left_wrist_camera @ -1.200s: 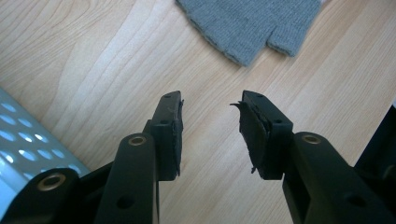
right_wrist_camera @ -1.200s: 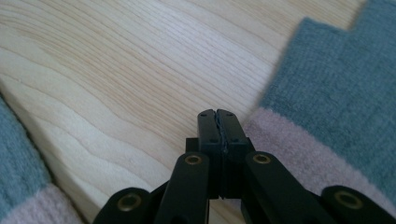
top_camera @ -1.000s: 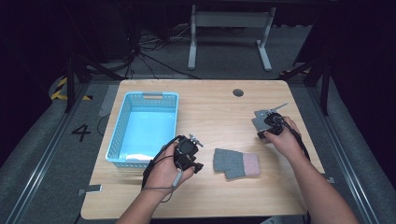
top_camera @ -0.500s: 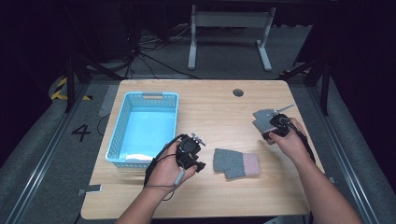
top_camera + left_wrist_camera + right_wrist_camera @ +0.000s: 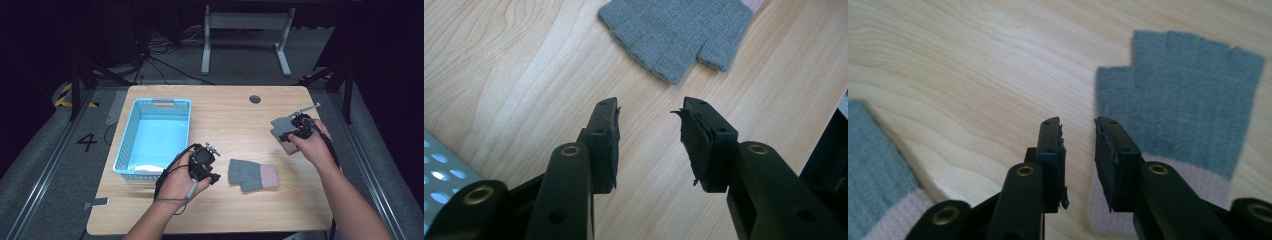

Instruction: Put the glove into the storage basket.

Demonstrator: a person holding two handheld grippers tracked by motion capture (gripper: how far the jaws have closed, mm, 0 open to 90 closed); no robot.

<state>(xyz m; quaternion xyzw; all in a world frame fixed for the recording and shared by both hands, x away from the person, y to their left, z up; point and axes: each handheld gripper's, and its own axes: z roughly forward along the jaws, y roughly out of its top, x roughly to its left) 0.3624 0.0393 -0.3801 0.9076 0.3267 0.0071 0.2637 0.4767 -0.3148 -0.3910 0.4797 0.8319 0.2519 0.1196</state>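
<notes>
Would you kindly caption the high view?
Two hand-held grippers work near grey gloves beside a blue basket.

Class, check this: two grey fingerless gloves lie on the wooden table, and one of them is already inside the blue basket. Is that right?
Not quite. The high view shows the blue basket holding no glove. One glove lies flat on the table beside the left tongs; the other glove lies by the right tongs.

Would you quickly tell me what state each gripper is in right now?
Left gripper: open, holding nothing, above bare table short of a grey fingerless glove.
Right gripper: open with a narrow gap, empty, at the pink cuff of the other glove.
</notes>
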